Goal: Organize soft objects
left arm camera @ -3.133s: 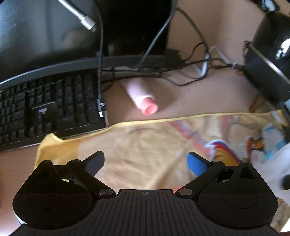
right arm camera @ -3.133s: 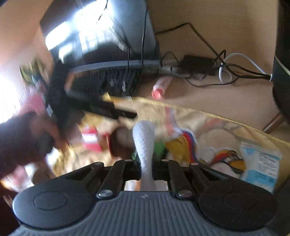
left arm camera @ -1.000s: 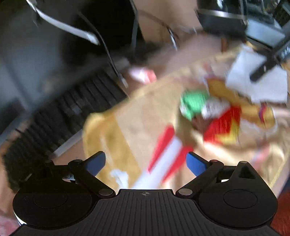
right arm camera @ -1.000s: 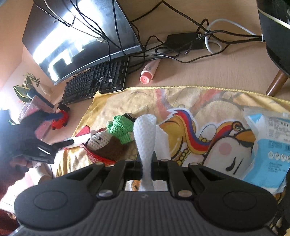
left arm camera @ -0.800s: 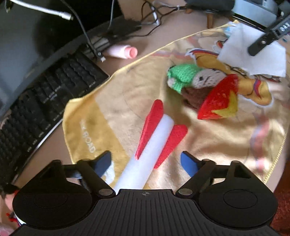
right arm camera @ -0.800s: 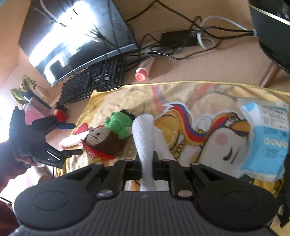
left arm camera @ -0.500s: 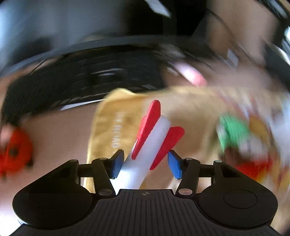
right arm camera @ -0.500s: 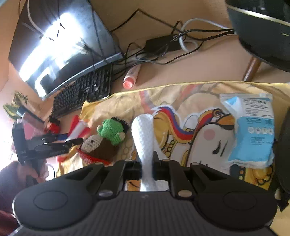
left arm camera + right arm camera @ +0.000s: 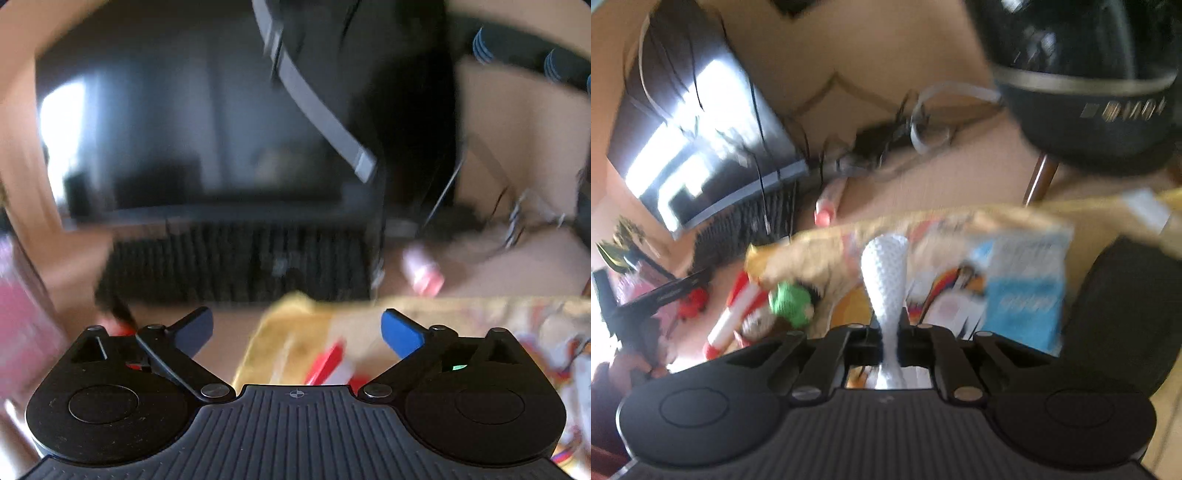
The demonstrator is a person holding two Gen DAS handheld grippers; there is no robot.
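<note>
The left gripper (image 9: 297, 328) is opening its jaws over the yellow towel (image 9: 295, 332), nothing between them; the right gripper (image 9: 889, 334) is pinching a white knitted piece (image 9: 884, 273), keyboard (image 9: 746, 225) lying beyond.

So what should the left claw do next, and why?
Probably go for the green toy. The left gripper is opening with nothing between its jaws; the rocket lies loose at the towel's edge. The right gripper is pinching the white cloth.
</note>
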